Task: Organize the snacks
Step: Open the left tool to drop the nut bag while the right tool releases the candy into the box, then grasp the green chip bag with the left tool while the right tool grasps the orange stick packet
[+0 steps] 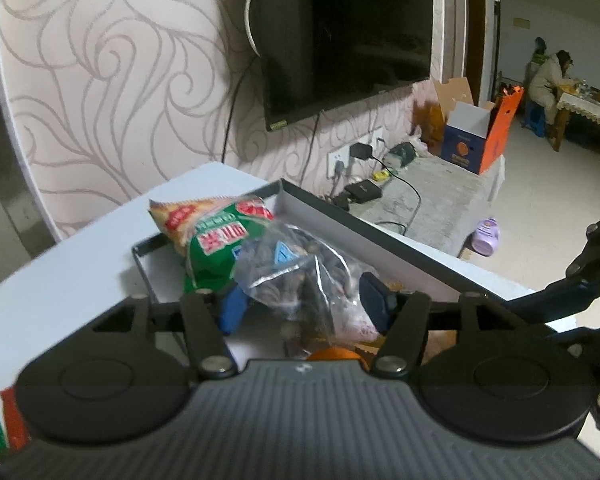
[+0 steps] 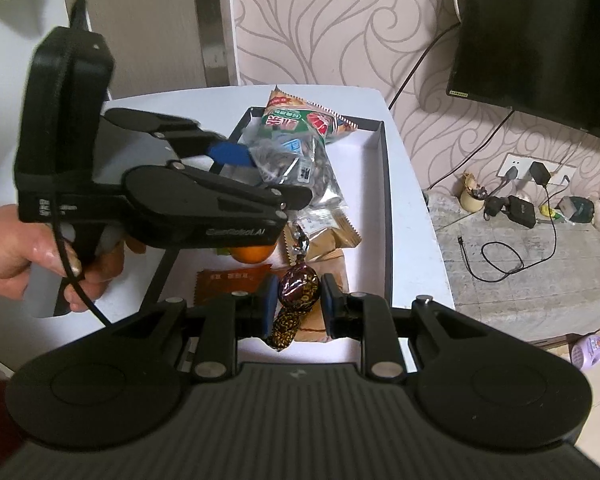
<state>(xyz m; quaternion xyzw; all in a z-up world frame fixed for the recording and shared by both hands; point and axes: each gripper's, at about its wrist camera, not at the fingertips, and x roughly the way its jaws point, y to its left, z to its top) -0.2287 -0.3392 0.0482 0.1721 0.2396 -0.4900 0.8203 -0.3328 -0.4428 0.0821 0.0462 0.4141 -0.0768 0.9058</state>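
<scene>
A black-rimmed white tray (image 1: 360, 232) (image 2: 386, 208) on a white table (image 2: 412, 240) holds a green and orange snack packet (image 1: 216, 240) (image 2: 296, 120), a clear bag of dark snacks (image 1: 300, 276) (image 2: 316, 172), tan packets (image 2: 328, 232), an orange (image 2: 252, 254) and a brown packet (image 2: 228, 280). My left gripper (image 1: 303, 308) (image 2: 268, 176) reaches over the tray, open, its blue pads on either side of the clear bag without squeezing it. My right gripper (image 2: 298, 304) is shut on a dark, gold-patterned wrapped candy (image 2: 298, 284) above the tray's near end.
A wall-mounted TV (image 1: 340, 40) hangs behind the table. To the right is a low bench (image 2: 520, 248) with chargers and cables, a purple bottle (image 2: 588, 350) on the floor, and an open cardboard box (image 1: 476, 136). A person (image 1: 548, 80) sits far off.
</scene>
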